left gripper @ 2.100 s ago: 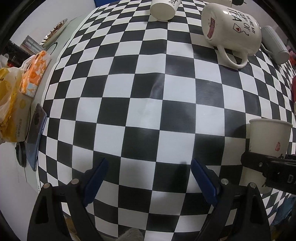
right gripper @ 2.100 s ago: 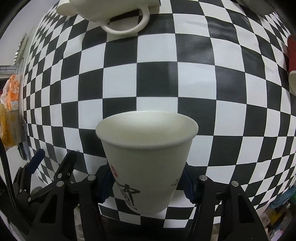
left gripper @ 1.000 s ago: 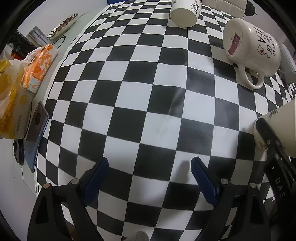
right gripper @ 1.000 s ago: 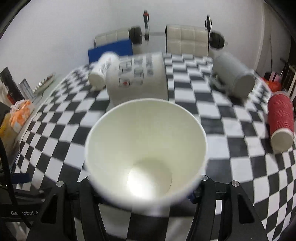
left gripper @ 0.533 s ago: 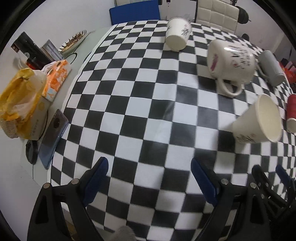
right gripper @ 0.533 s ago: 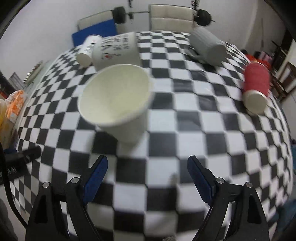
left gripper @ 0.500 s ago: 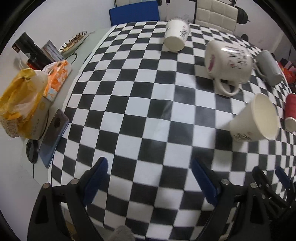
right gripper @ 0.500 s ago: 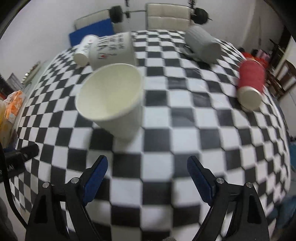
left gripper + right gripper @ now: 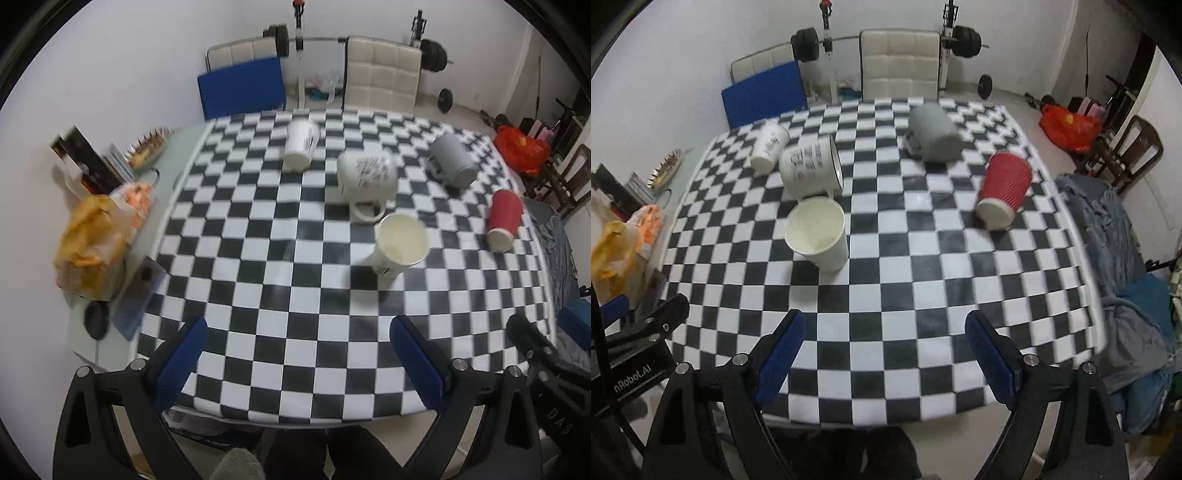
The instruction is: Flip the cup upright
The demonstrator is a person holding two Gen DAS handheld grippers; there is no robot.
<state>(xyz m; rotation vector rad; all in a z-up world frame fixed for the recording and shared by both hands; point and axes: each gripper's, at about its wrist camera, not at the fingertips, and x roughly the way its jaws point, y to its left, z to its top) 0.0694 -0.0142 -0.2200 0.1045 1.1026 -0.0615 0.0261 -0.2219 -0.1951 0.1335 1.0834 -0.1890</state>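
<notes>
A white paper cup [image 9: 399, 247] stands upright, mouth up, on the black-and-white checkered table [image 9: 258, 295]; it also shows in the right wrist view [image 9: 820, 236]. My left gripper [image 9: 295, 354] is open and empty, held back over the table's near edge. My right gripper [image 9: 882, 347] is open and empty, also back from the cup over the near edge.
On their sides lie a white printed mug [image 9: 365, 177], a white paper cup [image 9: 301, 147], a grey mug [image 9: 452, 162] and a red ribbed cup [image 9: 504, 216]. Bags, books and a phone [image 9: 136, 295] sit at the left. Chairs stand behind the table.
My right gripper turned the white paper cup mouth up, let it go on the table and pulled back. Both grippers have drawn away toward the near edge.
</notes>
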